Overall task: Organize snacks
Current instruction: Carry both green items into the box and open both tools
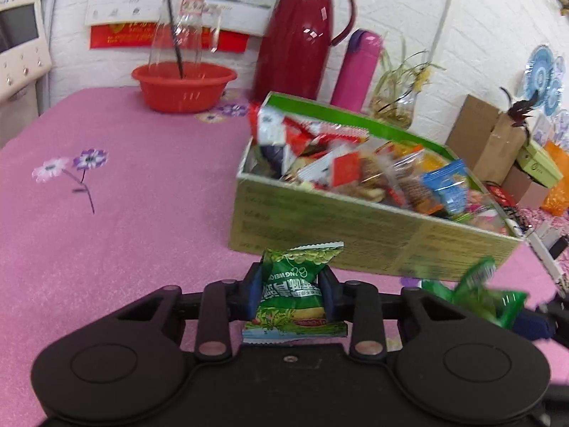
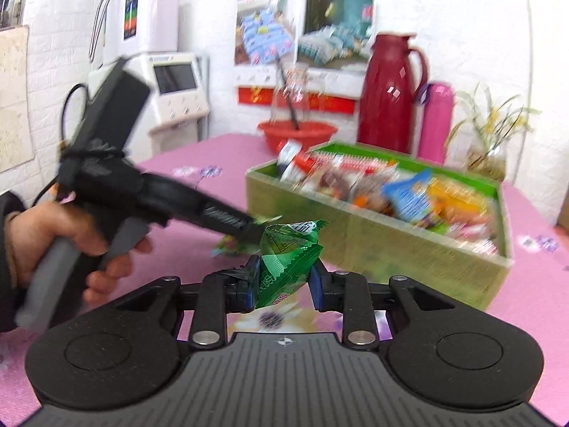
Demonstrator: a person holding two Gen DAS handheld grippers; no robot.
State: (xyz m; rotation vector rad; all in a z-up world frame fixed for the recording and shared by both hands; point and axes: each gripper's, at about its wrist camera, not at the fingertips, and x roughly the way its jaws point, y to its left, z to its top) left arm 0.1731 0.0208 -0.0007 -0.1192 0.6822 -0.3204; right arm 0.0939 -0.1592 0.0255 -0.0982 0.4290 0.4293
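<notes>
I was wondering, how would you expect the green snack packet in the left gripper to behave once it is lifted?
The green snack packet is crinkled foil, so it probably flexes rather than staying stiff. The left gripper pinches its waist and the ends flare, suggesting light, puffy contents. Glossy film may slip if the grip eases.

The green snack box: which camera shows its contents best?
The left wrist view: the green snack box sits sharp enough there to tell separate wrappers apart. The right wrist view shows the same box whole, but motion blur smears the wrappers inside.

Pink table (image 1: 117,192), snack box (image 1: 355,235), red basin (image 1: 183,87)
</notes>
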